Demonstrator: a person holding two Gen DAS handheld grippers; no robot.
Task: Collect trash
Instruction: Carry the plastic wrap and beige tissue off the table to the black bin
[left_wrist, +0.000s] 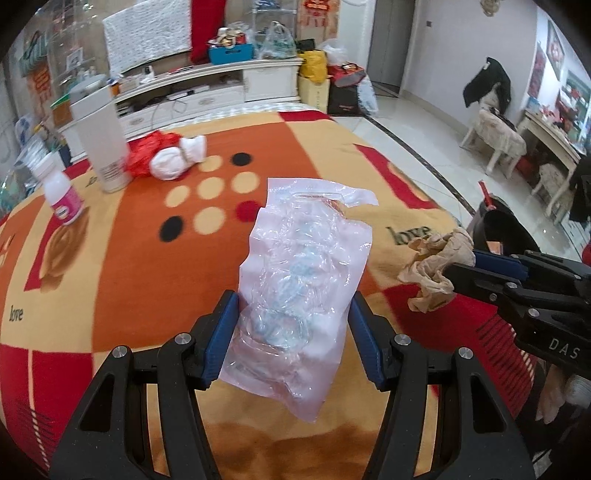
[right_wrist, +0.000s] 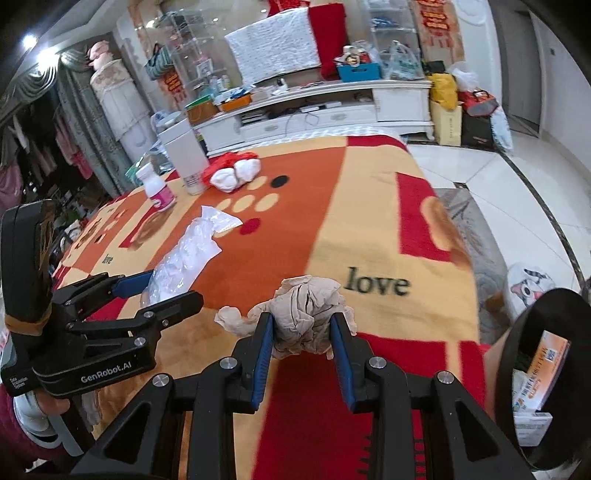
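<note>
**Both grippers loaded above the blanket, bin off to the right**

Above the patterned blanket (left_wrist: 122, 258), both grippers carry trash. Left gripper (left_wrist: 293, 343) is about half open, blue pads pressed on the sides of a clear plastic bag (left_wrist: 303, 273); the bag sticks up and flops forward between the jaws. Right gripper (right_wrist: 302, 347) is closed down as far as it goes on a crumpled beige paper wad (right_wrist: 306, 310). Both loads are lifted clear of the blanket, near its right edge.

Risks, my judgement:
- Plastic bag is slick and soft, held only low down; the floppy top could swing and pull it out of the pads if the hand tilts or moves fast.
- Paper wad has loose tails hanging outside the pads; a tail could snag the rim of the black bin (right_wrist: 517, 354) and leave the wad on the edge.
- Grippers are close together; reaching the bin mouth at once could make them collide or knock one load off.
- Release too early = trash on the tiled floor.

View differences:
- Right wrist view shows the bin interior with printed packaging (right_wrist: 543, 373) already inside; left wrist view catches only the bin's dark top (left_wrist: 506, 229).
- Right wrist view shows the left gripper side-on plus the hand (right_wrist: 48, 402) holding it.
- Left wrist view shows pad contact on the bag head-on.
- Remaining on blanket: red-and-white wad (left_wrist: 166, 158), pink-label bottle (left_wrist: 62, 195), tall white container (left_wrist: 101, 144).
</note>
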